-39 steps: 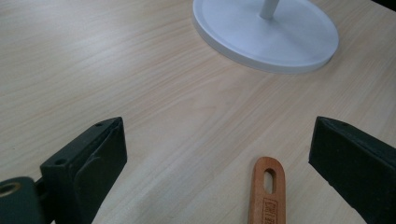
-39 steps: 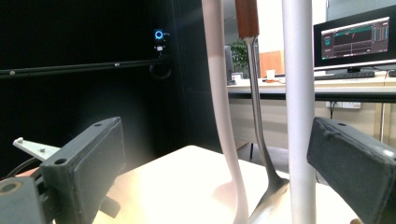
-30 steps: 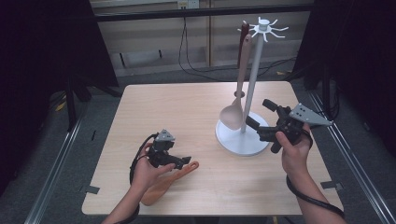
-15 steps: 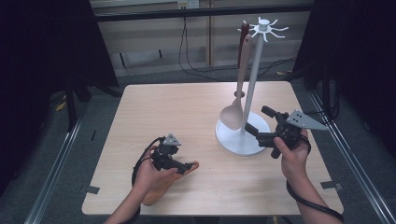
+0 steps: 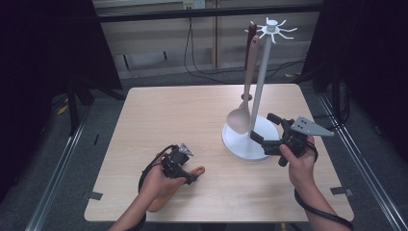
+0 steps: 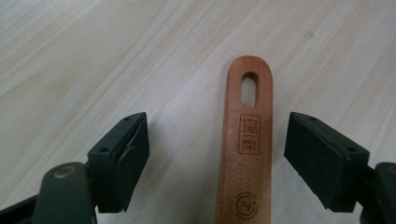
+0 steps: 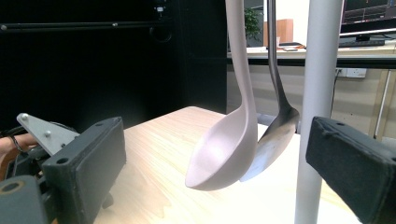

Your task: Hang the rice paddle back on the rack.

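— Looking at the left gripper (image 5: 185,174) first: it sits low at the near edge of the table (image 5: 159,120), jaws pointing right along the top, the hand (image 5: 159,183) wrapped round its body with the forearm coming up from below.

— Is it holding that spatula (image 6: 246,154)?

— No. From the left gripper view the jaws stand either side of the wooden handle with clear gaps; neither pad (image 6: 133,154) touches it. They have just been closing in on it, but they are fairly wide yet. The handle lies flat on the table, its hanging hole at the far end.

— And the other side?

— The right gripper (image 5: 268,129) is held above the table's right part, level, jaws aimed left at the stand (image 5: 257,96). The right hand (image 5: 298,161) grips it from below, wrist bent up. Its jaws are wide apart, nothing between the pads; they sit just beside the white pole, over the round base.

— What hangs there?

— A pale ladle (image 7: 224,154) and a dark spoon (image 7: 275,135) behind it, touching, both hung from the hooks on top, bowls just above the base.
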